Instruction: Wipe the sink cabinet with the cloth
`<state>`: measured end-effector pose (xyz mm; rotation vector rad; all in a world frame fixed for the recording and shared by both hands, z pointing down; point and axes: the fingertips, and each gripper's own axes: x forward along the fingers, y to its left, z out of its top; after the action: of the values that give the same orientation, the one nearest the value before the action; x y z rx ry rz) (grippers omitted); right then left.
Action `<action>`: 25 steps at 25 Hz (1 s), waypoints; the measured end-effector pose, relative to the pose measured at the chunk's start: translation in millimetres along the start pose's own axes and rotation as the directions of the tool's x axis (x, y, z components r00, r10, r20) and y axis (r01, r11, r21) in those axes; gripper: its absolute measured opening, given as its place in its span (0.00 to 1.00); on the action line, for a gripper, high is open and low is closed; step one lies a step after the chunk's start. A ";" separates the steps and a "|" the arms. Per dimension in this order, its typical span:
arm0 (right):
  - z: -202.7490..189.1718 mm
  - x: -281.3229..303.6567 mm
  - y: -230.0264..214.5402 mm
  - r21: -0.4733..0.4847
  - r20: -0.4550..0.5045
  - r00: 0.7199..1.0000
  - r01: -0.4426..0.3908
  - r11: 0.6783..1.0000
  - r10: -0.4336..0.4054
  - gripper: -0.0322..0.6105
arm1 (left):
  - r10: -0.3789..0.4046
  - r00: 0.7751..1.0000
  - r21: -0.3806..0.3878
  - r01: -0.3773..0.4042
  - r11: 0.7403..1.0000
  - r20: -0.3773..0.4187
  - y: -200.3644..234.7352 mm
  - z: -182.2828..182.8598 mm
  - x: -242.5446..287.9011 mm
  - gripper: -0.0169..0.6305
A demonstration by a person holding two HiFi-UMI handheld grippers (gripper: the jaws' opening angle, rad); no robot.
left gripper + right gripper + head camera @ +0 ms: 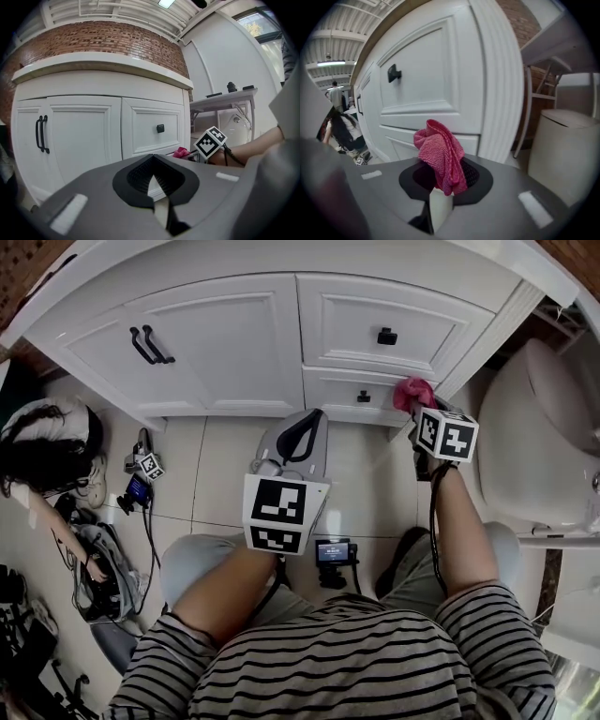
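At one o'clock, by white panelled sink cabinet (234, 343): right gripper (440, 187) clamps crumpled pink cloth (440, 152); left gripper (157, 187) closed, empty. Risk: loosely bunched cloth slips when pressed.

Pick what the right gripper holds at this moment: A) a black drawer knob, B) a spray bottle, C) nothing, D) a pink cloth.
D: the right gripper is shut on a bunched pink cloth, close in front of the white sink cabinet.
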<state>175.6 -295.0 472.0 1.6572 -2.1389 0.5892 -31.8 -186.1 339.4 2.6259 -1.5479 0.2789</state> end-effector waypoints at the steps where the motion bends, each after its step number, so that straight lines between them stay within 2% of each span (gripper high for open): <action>1: -3.1 -4.3 -16.8 0.022 -0.006 0.999 0.041 0.999 -0.041 0.16 | -0.002 1.000 0.000 0.002 1.000 -0.001 -1.0 -0.1 0.1 0.03; 3: -8.5 -11.4 -39.1 0.062 -0.020 0.995 0.103 0.993 -0.102 0.15 | -0.003 1.000 -0.001 0.003 1.000 0.001 -2.2 0.9 -0.5 0.03; 5: -10.9 -15.3 -34.8 0.074 -0.023 0.994 0.106 0.992 -0.104 0.15 | -0.005 1.000 -0.005 0.005 1.000 0.005 -3.2 2.3 -2.4 0.03; 8: -11.4 -8.4 21.7 0.042 -0.008 1.000 -0.020 0.999 0.020 0.15 | -0.009 1.000 -0.008 0.009 1.000 0.014 -4.5 4.8 -6.1 0.03; 11: -14.8 13.6 95.9 -0.031 -0.017 0.987 -0.162 0.986 0.162 0.15 | -0.013 1.000 -0.008 0.013 1.000 0.015 -5.9 4.8 -7.5 0.03; 14: -23.0 42.8 149.7 -0.086 -0.049 0.973 -0.230 0.969 0.227 0.15 | -0.016 1.000 -0.008 0.016 1.000 0.008 -5.6 1.4 -8.3 0.03; 16: -29.2 62.8 167.4 -0.100 -0.071 0.970 -0.239 0.966 0.232 0.15 | -0.017 1.000 -0.005 0.017 1.000 0.002 -4.6 -0.9 -8.2 0.03; 20: -36.9 85.3 162.9 -0.110 -0.099 0.976 -0.206 0.972 0.196 0.15 | -0.014 1.000 -0.006 0.014 1.000 -0.002 -0.4 -3.3 -6.7 0.03; 25: -46.2 75.1 129.6 -0.065 -0.110 0.984 -0.150 0.987 0.142 0.15 | -0.021 1.000 -0.036 0.021 0.999 -0.001 2.5 -3.0 -1.7 0.03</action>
<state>33.5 -302.9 537.5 1.4085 -2.1907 0.6186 -35.1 -185.4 342.1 2.6125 -1.5091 0.2483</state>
